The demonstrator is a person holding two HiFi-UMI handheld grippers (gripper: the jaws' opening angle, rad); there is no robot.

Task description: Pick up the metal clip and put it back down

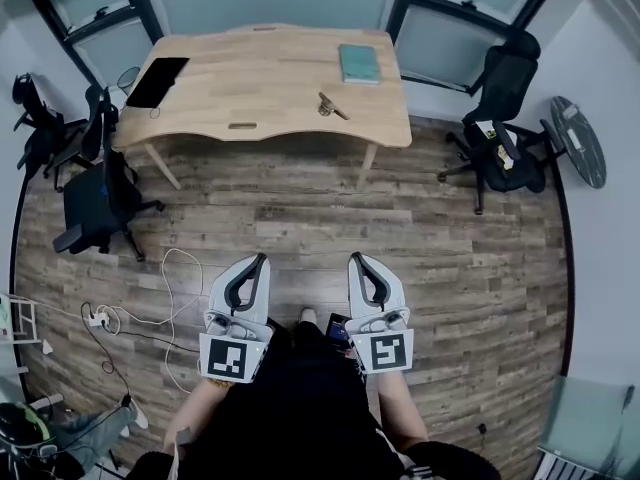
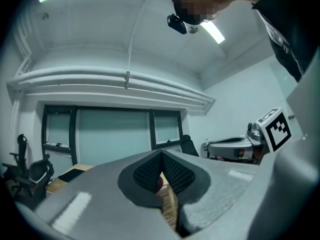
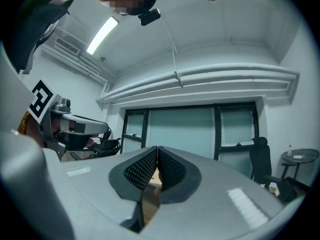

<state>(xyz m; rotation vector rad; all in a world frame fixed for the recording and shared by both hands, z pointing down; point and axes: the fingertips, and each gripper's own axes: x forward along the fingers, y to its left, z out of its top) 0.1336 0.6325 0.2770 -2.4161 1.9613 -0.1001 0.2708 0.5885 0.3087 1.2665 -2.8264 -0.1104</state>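
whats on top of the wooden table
On the table: a black flat device at the left, a teal book far right, the metal clip nearer. Anything beneath the book is hidden.

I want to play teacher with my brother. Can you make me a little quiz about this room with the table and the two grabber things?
1. Where is the metal clip? A: on the table. B: on the floor. C: in a gripper.
2. True or false: a teal book lies on the table too.
3. Fill in the gap: the jaws of the left gripper and the right gripper are both ____.

Key: 1 A. 2 true. 3 shut, with nothing held.
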